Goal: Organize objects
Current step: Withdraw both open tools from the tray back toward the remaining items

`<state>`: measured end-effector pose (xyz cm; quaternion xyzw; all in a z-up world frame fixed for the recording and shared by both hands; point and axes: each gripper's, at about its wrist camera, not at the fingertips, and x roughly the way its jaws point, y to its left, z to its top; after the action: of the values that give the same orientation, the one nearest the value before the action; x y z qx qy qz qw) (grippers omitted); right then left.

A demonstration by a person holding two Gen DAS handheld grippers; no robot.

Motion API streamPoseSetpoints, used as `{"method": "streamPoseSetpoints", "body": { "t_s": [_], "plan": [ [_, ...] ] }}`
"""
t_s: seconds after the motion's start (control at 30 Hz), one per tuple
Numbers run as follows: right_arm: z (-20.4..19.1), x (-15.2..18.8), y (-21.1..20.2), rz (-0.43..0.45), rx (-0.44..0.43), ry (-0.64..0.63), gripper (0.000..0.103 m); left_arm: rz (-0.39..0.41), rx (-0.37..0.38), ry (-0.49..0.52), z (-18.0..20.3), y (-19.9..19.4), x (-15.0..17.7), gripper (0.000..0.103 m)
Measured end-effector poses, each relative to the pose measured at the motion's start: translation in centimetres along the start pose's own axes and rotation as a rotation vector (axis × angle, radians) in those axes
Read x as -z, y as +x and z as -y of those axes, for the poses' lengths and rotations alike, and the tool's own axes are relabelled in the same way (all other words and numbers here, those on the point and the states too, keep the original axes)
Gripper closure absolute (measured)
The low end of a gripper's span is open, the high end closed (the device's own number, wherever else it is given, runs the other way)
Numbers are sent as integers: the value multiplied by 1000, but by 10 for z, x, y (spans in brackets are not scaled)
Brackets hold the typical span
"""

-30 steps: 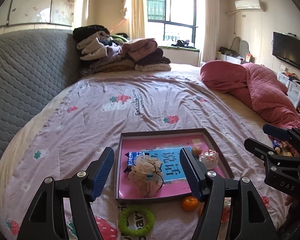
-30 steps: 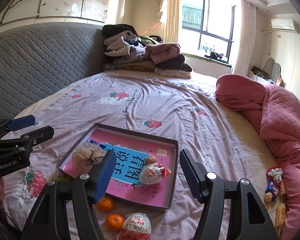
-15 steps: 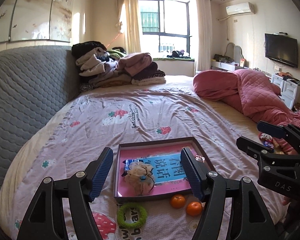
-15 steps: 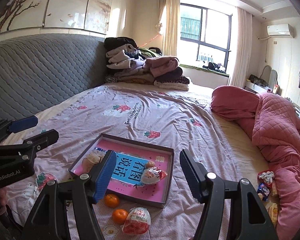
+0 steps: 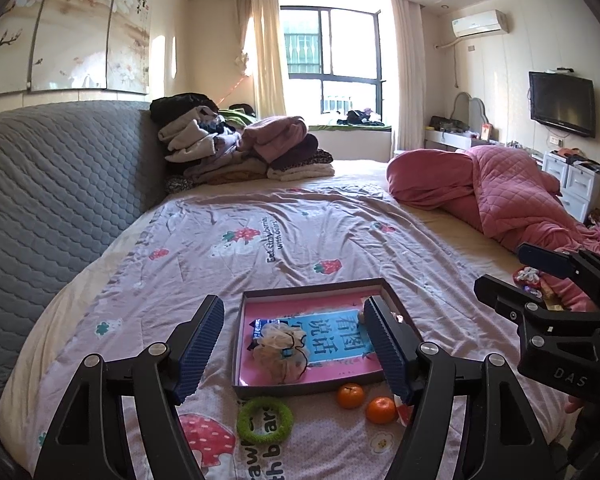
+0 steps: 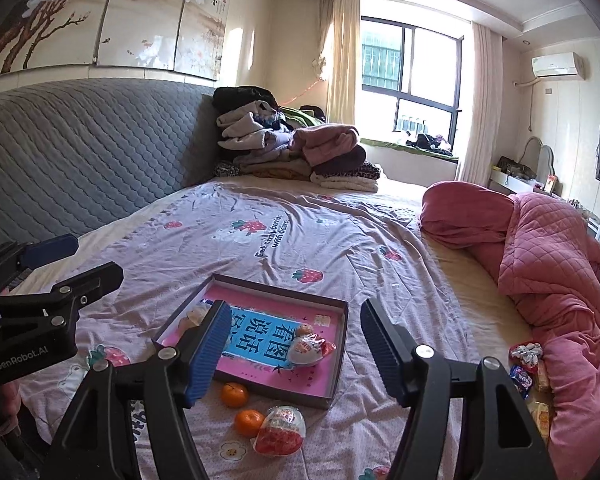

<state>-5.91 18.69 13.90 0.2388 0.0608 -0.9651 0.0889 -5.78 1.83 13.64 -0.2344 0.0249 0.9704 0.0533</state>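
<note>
A shallow brown tray (image 5: 312,287) (image 6: 338,364) with a pink and blue liner lies on the bed. In it are a beige mesh pouch (image 5: 279,346), a blue snack packet (image 5: 262,325) and a wrapped egg toy (image 6: 310,350). In front of the tray lie two oranges (image 5: 350,395) (image 6: 233,395), a green ring (image 5: 265,420) and a red-and-white egg toy (image 6: 280,431). My left gripper (image 5: 296,346) is open and empty, held above the tray's near side. My right gripper (image 6: 294,352) is open and empty, above the tray's right part.
The bed has a strawberry-print sheet (image 5: 268,236). A pile of folded clothes (image 5: 236,148) sits at the far end. A pink quilt (image 6: 548,264) lies on the right, with small snack packets (image 6: 526,364) beside it. A grey padded headboard (image 5: 52,188) runs along the left.
Both grippers have pulled back and up from the tray; the tray and objects look smaller and more of the room shows. Both stay open.
</note>
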Motion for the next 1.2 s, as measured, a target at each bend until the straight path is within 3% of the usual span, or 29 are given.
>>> {"method": "streamPoseSetpoints", "body": {
  "t_s": [0.73,1.2],
  "plan": [
    [-1,30,0,-32,-11,18,33,-80,3,-4,1,10,35,29],
    [3,60,3,-83,0,25,33,-144,21,39,24,27,62,29]
  ]
}}
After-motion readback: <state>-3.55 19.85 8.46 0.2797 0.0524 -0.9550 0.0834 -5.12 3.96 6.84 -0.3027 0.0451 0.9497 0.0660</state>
